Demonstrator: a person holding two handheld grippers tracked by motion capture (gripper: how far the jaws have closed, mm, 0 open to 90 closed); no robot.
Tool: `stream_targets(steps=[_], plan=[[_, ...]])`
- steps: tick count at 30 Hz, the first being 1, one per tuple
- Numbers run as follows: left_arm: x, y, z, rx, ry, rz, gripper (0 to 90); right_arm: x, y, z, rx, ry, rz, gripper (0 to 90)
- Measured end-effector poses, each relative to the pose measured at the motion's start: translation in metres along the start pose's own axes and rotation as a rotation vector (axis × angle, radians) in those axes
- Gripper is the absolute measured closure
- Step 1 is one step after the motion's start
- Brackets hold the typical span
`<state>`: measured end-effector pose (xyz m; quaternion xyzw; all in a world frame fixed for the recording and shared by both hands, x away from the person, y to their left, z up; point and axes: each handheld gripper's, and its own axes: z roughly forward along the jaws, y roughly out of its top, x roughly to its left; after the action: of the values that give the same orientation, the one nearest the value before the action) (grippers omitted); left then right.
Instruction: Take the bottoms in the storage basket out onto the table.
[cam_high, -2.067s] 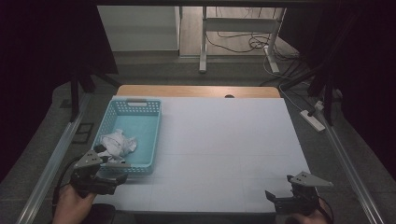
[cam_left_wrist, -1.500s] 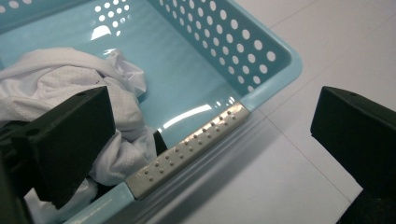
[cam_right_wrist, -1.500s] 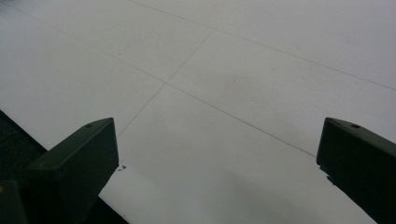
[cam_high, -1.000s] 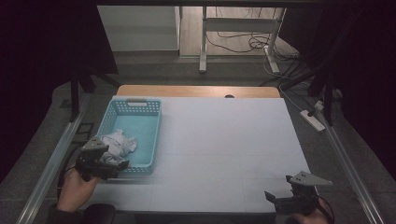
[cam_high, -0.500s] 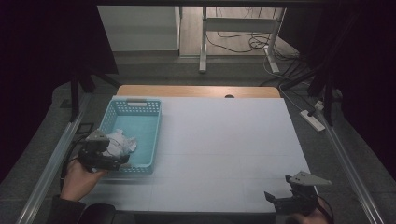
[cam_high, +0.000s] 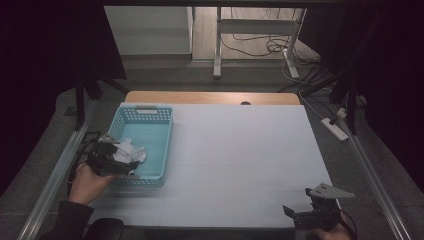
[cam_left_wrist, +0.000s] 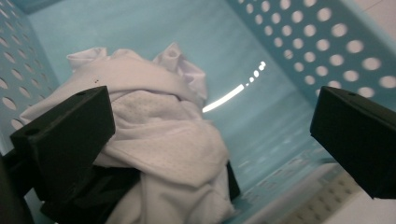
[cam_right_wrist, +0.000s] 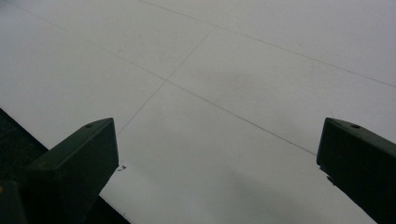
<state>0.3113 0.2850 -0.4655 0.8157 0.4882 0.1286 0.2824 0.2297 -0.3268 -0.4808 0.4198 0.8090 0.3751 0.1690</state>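
A crumpled white cloth (cam_high: 129, 150) (cam_left_wrist: 159, 135) lies in the near left corner of a light blue perforated basket (cam_high: 150, 134) (cam_left_wrist: 299, 56). Something black (cam_left_wrist: 107, 196) lies under the cloth. My left gripper (cam_high: 111, 161) (cam_left_wrist: 210, 140) hangs over the basket's near left corner, open, its jaws wide on either side of the cloth without closing on it. My right gripper (cam_high: 314, 211) (cam_right_wrist: 215, 168) rests low near the table's front right edge, open, with bare white tabletop between its jaws.
The white tabletop (cam_high: 240, 150) (cam_right_wrist: 233, 70) spreads between the basket and the right gripper. A wooden strip (cam_high: 210, 97) runs along the far edge. Metal rails (cam_high: 55, 170) flank both sides. A power strip (cam_high: 335, 128) lies on the floor at the right.
My left gripper has moved forward from the table's near left corner to the basket's near left corner, over the cloth. The right gripper has stayed where it was.
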Motion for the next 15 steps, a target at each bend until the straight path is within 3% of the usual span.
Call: stream_targets(steps=[15], plan=[[0.021,0.019,0.027,0.162,0.052,0.008,0.0,0.000,0.000,0.001,0.005,0.004,-0.006,0.0]])
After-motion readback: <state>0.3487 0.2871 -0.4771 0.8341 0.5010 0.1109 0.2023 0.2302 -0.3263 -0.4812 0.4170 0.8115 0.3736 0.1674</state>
